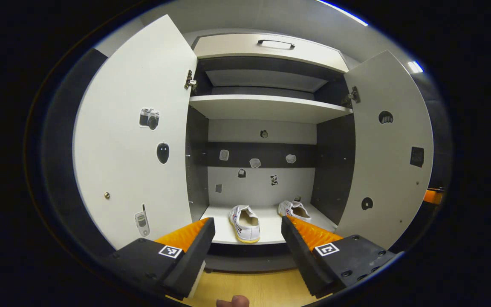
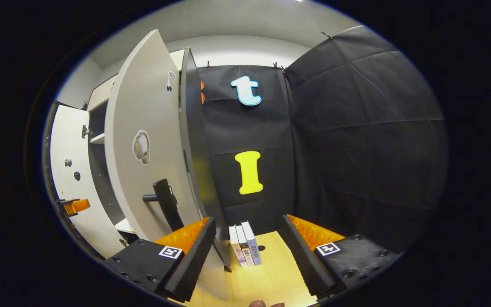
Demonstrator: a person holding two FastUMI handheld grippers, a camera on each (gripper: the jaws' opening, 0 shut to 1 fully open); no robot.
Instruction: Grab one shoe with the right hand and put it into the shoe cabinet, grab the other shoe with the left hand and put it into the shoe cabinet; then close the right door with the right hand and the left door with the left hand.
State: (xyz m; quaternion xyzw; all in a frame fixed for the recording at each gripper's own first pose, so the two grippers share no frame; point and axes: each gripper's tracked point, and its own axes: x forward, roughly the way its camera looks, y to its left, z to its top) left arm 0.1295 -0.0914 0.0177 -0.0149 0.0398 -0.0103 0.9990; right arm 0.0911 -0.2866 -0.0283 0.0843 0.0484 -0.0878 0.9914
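Note:
The shoe cabinet (image 1: 267,106) stands in front of me with both doors swung open. Two white shoes rest on its bottom shelf: one (image 1: 244,222) near the middle, heel toward me, the other (image 1: 294,209) further right. My left gripper (image 1: 247,238) is open in front of the shelf with nothing between its fingers. The left door (image 1: 134,136) and right door (image 1: 388,145) flank the opening. In the right gripper view my right gripper (image 2: 249,243) is open just beyond the right door's (image 2: 143,140) outer face, its black handle (image 2: 166,202) close to the left finger.
Stickers dot the doors and the back panel. A drawer with a dark handle (image 1: 276,43) tops the cabinet. Three books (image 2: 244,249) stand on the wooden floor (image 2: 267,277) against the black cloth wall. The other gripper's tip (image 2: 75,206) shows at the far left.

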